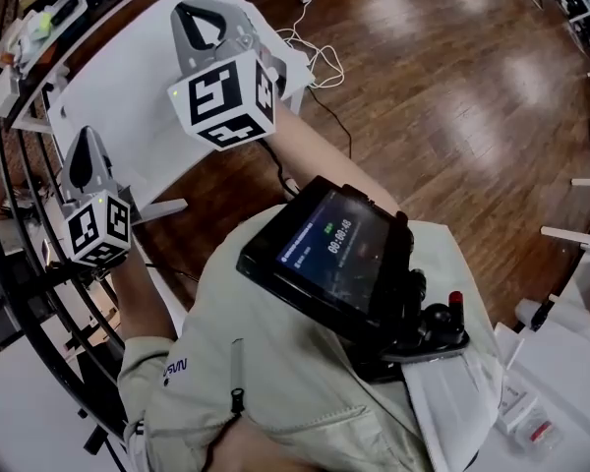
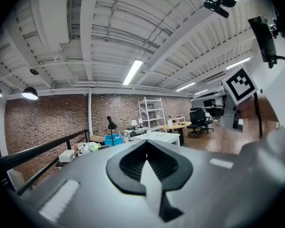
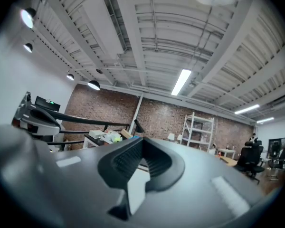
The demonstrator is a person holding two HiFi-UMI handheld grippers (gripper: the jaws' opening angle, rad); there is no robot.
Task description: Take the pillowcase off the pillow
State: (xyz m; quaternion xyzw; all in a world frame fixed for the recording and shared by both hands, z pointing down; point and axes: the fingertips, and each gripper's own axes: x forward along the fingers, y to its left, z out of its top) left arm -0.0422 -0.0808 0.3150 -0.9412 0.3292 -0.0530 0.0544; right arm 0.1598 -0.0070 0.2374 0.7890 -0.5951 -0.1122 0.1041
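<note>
Honestly, I could not settle the step from this moment. I saw the wooden floor (image 1: 423, 87) and the white counter (image 1: 128, 96), and the part of its top in view carried no pillow. The pillow and its pillowcase appeared in no view, so I could not say where they lay. This fits a dressed pillow waiting out of frame, and equally a bare pillow with its case already put aside. The left tongs (image 2: 146, 144) and the right tongs (image 3: 141, 144) were both clenched on nothing and held level. Any next move, I judged, first needed the pillow in sight. The counter's far end was cut off, and the clutter (image 1: 49, 18) beyond it was too small to name.
</note>
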